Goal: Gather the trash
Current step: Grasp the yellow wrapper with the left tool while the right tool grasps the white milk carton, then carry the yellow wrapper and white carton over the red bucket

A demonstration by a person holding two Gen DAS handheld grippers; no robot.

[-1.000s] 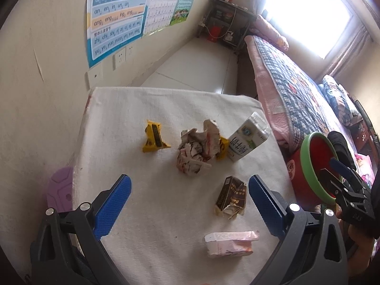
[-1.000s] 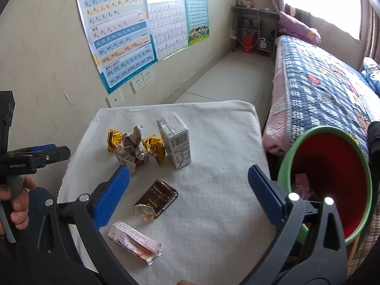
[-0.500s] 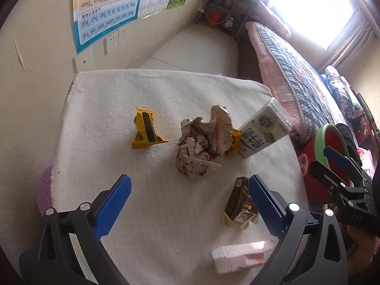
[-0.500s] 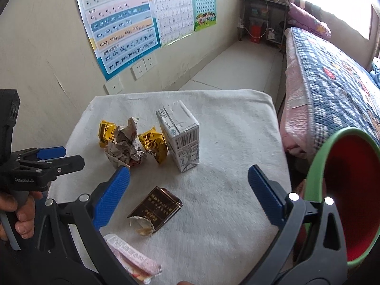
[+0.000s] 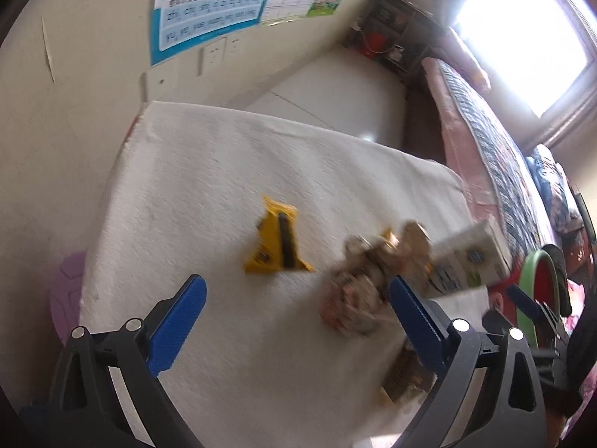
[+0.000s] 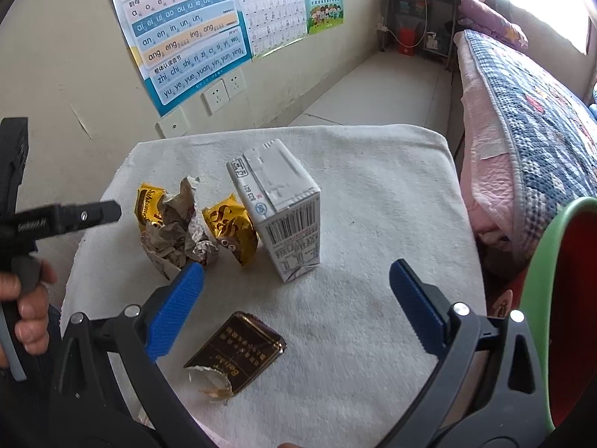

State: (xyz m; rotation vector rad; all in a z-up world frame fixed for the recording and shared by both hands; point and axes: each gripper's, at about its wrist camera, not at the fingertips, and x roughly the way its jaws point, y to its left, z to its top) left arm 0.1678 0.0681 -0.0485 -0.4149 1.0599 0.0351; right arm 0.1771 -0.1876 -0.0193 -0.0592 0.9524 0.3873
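Over the table's (image 6: 373, 171) left edge the left gripper (image 5: 296, 317) hangs with its blue pads spread wide and nothing between them, aimed toward the yellow wrapper (image 5: 276, 242) that lies alone toward the middle of the white cloth; I'd guess that piece is its target, since it is clear of the rest. The left view is blurred, so finer detail there is lost. Just right of it sits the paper wad (image 6: 175, 231), touching a gold wrapper (image 6: 231, 231), which in turn leans against the upright carton (image 6: 283, 216). That cluster looks awkward to pick cleanly. Nearer the front edge a brown packet (image 6: 235, 354) lies flat with a torn end. The right gripper (image 6: 296, 306) hovers above it, jaws also wide and empty, the packet and carton both lying within its spread. Off the table's right edge stands the bin (image 6: 541, 280), green-rimmed and red inside, close enough for short drops.
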